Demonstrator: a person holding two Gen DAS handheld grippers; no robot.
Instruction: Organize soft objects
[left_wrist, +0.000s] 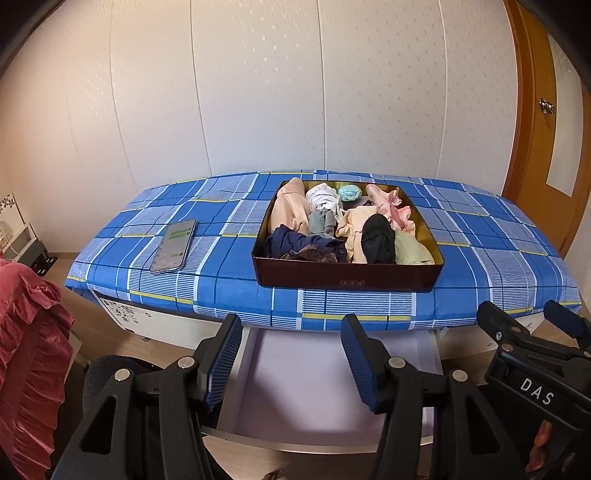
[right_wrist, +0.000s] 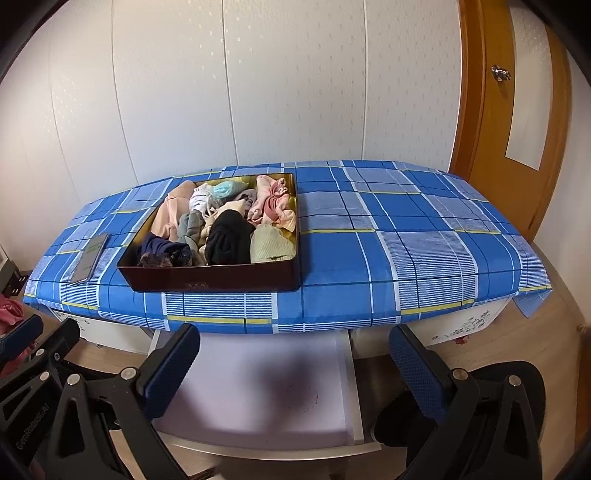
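Observation:
A dark rectangular box (left_wrist: 347, 280) stands on a blue plaid cloth over a dresser top, filled with several rolled soft garments: peach (left_wrist: 291, 210), black (left_wrist: 376, 236), navy (left_wrist: 295, 243), pink (left_wrist: 391, 206), pale green (left_wrist: 413, 251). The box also shows in the right wrist view (right_wrist: 214, 280). Below it an open white drawer (left_wrist: 332, 373) is pulled out, also seen in the right wrist view (right_wrist: 258, 384). My left gripper (left_wrist: 291, 362) is open and empty above the drawer. My right gripper (right_wrist: 291, 369) is open and empty beside it; it shows in the left wrist view (left_wrist: 532, 321).
A smartphone (left_wrist: 173, 245) lies on the cloth left of the box. A red ruffled fabric (left_wrist: 29, 354) hangs at the left. A wooden door (right_wrist: 517, 122) stands at the right. A dark chair (right_wrist: 517, 398) is at the lower right.

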